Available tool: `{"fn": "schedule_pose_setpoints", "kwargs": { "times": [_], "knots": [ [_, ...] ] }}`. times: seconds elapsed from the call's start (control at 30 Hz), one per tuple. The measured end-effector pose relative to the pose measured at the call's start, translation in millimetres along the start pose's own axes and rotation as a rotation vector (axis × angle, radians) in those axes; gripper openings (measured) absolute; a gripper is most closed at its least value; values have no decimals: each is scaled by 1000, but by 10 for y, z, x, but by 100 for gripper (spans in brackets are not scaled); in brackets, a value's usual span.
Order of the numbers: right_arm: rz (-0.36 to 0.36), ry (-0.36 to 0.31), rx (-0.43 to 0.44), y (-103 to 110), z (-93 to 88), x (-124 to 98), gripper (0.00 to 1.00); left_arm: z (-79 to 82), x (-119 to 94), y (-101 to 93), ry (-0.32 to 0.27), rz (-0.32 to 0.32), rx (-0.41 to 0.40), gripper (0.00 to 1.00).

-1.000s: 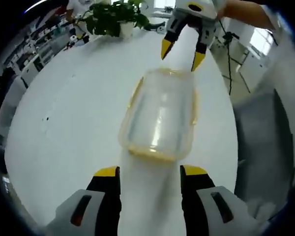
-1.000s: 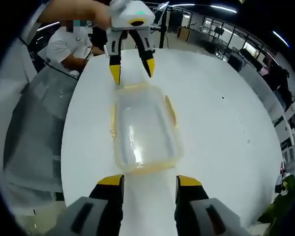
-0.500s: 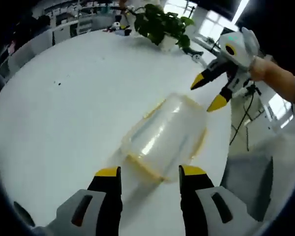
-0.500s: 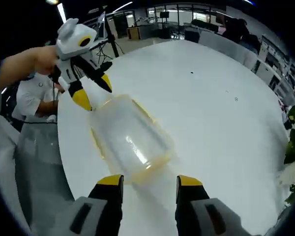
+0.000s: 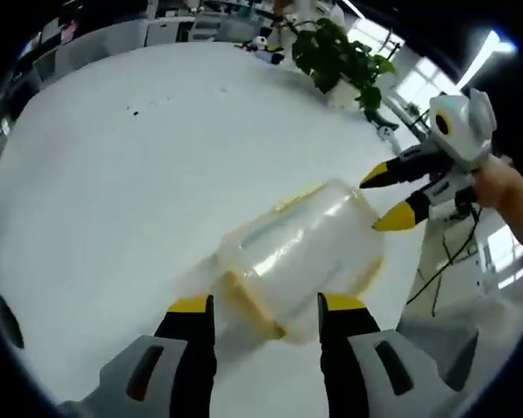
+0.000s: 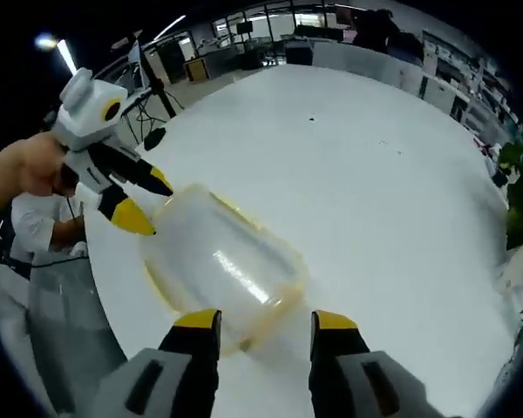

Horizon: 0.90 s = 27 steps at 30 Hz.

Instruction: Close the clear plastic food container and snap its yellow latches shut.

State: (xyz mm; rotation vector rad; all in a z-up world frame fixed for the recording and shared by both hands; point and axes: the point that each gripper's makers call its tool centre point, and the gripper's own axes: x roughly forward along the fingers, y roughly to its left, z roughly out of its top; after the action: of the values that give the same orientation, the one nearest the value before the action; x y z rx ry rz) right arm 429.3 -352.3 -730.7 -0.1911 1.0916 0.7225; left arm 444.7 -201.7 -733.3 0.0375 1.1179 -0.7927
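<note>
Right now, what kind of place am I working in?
Probably an open-plan office or lab: a large white table, a potted plant at its far edge, and rows of desks beyond.

A white table (image 5: 113, 200) is seen, with a small dark speck (image 5: 134, 111) on its surface. A green plant (image 5: 340, 54) in a white pot is placed at the table's far edge. Beyond the table, desks and shelving (image 6: 366, 48) are visible. A person in a white shirt (image 6: 35, 233) is seated just beside the table.
</note>
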Motion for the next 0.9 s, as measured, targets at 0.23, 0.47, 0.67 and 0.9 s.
{"fn": "schedule_pose_setpoints", "kwargs": {
  "times": [0.23, 0.47, 0.67, 0.9],
  "knots": [
    [43, 6, 111, 58, 0, 83, 38, 37, 85, -48, -15, -3, -50, 39],
    [31, 33, 105, 90, 11, 82, 33, 33, 105, -38, -15, 7, -71, 41],
    [15, 43, 99, 114, 7, 90, 33, 30, 128, -53, -30, -1, -101, 39],
    [3, 58, 113, 145, -2, 94, 33, 35, 128, -105, -38, -13, -88, 36]
  ]
}}
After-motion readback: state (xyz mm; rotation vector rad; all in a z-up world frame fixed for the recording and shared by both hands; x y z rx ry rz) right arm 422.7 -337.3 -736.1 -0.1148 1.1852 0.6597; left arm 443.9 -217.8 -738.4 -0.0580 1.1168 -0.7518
